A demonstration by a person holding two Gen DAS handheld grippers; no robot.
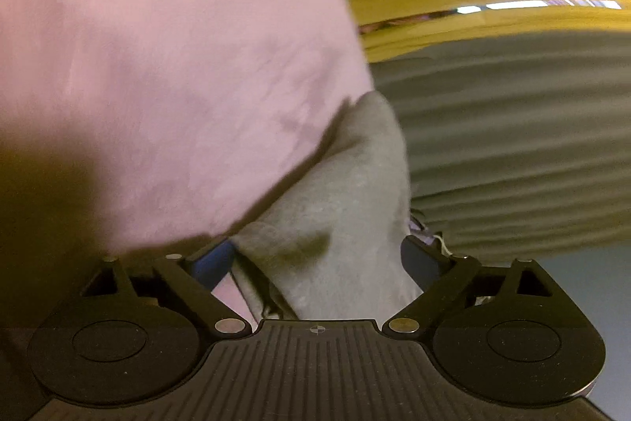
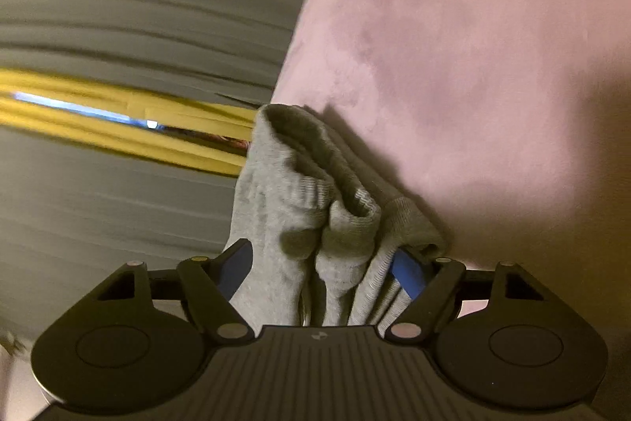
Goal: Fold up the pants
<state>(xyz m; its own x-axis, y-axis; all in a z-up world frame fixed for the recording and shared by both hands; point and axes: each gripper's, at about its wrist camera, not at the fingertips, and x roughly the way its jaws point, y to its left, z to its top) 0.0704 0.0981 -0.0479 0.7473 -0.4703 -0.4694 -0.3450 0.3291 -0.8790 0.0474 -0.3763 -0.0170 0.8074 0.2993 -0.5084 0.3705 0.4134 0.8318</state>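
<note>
The pants are grey knit fabric. In the left wrist view a bunched fold of the pants (image 1: 339, 208) fills the space between my left gripper's (image 1: 319, 259) blue-padded fingers, which are shut on it. In the right wrist view my right gripper (image 2: 321, 267) is shut on a ribbed edge of the pants (image 2: 315, 208), gathered in thick folds between the blue pads. Both grippers hold the cloth lifted, with the pink surface (image 1: 177, 66) beside it; that surface also shows in the right wrist view (image 2: 473, 46). The rest of the pants is hidden.
Behind the cloth is a grey ribbed surface (image 1: 512, 145) with a yellow band (image 1: 493, 22) and a bright streak across it, blurred by motion. The same band shows in the right wrist view (image 2: 118, 113).
</note>
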